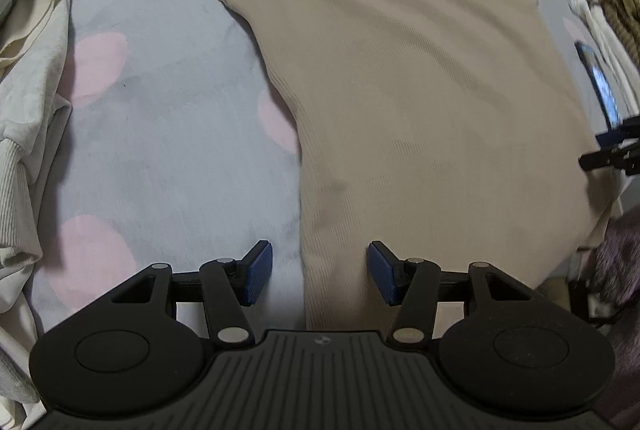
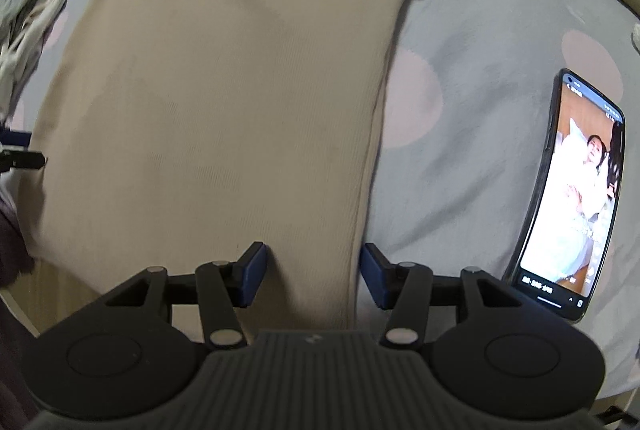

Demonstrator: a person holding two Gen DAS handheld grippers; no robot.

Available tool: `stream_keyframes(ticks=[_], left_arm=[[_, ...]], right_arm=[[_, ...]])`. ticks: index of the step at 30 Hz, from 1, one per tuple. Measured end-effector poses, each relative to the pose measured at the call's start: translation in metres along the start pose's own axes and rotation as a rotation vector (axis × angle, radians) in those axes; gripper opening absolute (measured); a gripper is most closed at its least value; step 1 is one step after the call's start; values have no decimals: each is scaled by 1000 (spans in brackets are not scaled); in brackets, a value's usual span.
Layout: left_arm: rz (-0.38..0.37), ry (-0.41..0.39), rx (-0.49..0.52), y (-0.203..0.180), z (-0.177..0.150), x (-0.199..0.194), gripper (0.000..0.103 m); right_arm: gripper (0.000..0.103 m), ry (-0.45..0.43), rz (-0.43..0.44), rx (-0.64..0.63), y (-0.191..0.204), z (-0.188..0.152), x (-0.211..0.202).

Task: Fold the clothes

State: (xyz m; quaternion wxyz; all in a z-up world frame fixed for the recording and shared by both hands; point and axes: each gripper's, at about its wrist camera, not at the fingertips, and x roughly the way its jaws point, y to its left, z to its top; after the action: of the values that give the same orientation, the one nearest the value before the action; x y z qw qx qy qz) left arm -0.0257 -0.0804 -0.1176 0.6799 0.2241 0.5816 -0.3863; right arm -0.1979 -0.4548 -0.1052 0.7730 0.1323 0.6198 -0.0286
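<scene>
Garment edges between both open jaws

The left gripper is held low with fingers spread wide; the right gripper is likewise parted, pointing toward 12 o'clock.

The beige fine-ribbed knit garment looks soft and matt. The grey, pink-spotted bed sheet is smooth cloth. The black-framed phone has a glossy glass screen.
</scene>
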Motion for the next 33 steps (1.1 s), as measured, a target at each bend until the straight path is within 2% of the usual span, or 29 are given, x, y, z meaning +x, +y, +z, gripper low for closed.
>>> stream_keyframes(ticks=[4,7,9,14,15,18,25,30,33], left_arm=[[18,7,22,-4,-7,0,43],[26,7,27,-4,-10,-2,34],[21,7,26,-4,-11,-3,27],[1,-3,24,-4,-14,-9,8],[-4,-7,23,-4,-14,-11,5],[-17,-21,20,-3,-13,-19,3],[-48,-110,-1,9,-2,-59,3],[-54,-201,-30,21,42,-78,3],[-20,-245,-27,25,72,-74,3]], right_arm=[[56,12,-23,-35,8,-5,1],[53,20,-47,-69,17,-10,1],[46,22,-61,-86,23,-13,1],[7,-2,-87,-99,31,-17,-6],[7,-7,-89,-97,32,-17,-8],[6,-25,-71,-73,28,-16,-16],[5,-101,-35,-57,27,-12,-48],[5,-192,-32,-55,16,16,-77],[5,-234,-43,-58,13,37,-83]])
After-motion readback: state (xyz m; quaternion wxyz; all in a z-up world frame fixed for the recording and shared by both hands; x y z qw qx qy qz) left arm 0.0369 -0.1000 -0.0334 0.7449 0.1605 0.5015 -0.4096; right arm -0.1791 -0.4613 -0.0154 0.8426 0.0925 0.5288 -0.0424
